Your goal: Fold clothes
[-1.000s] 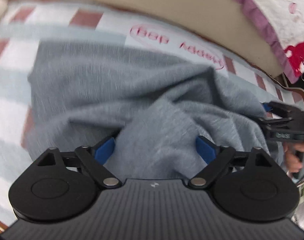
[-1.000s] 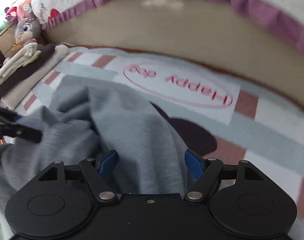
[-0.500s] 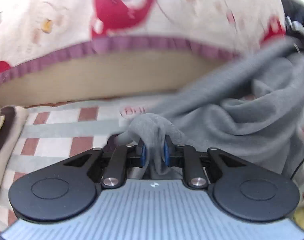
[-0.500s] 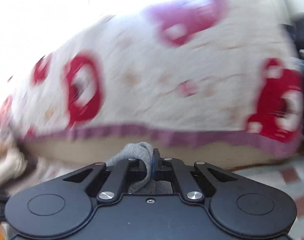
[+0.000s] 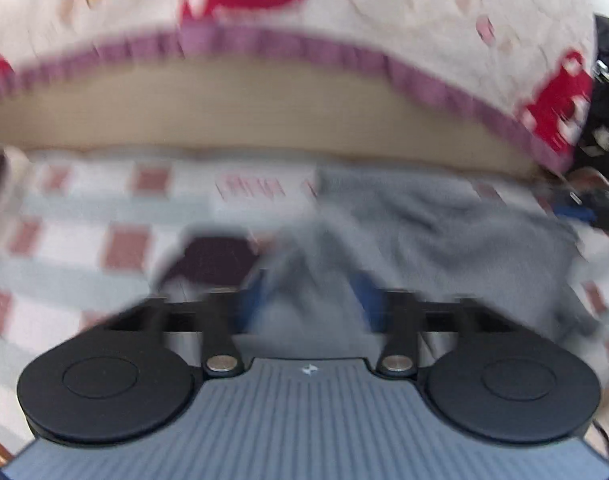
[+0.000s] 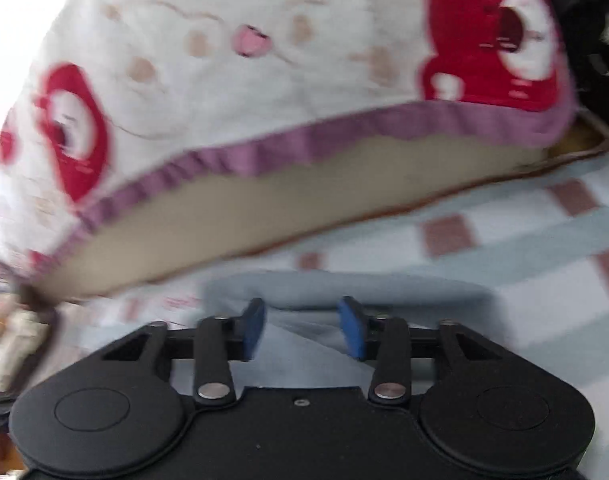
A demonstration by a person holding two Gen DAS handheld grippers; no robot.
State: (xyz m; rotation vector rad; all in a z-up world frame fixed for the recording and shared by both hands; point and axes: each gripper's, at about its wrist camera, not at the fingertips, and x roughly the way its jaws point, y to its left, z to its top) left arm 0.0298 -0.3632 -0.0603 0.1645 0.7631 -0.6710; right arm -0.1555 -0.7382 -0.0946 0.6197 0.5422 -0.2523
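Observation:
A grey garment (image 5: 432,236) lies spread on the checked bed cover, reaching from the middle to the right of the blurred left wrist view. My left gripper (image 5: 310,296) is open, its blue pads apart, with grey cloth lying loose between and below them. In the right wrist view the garment (image 6: 344,288) shows as a pale grey band just ahead of the fingers. My right gripper (image 6: 302,326) is open too, over the garment's near part. At the far right of the left wrist view the other gripper (image 5: 592,208) shows as a dark blur.
A red, white and grey checked cover (image 5: 84,240) with pink lettering lies under the garment. Behind it stand a beige bed edge (image 6: 264,216) and a white quilt with red prints and a purple hem (image 6: 264,60). Folded cloth (image 6: 16,344) lies at the left.
Half a second ago both grippers were shut on bunched grey cloth held up high. Now both are open and low, and the garment lies on the cover.

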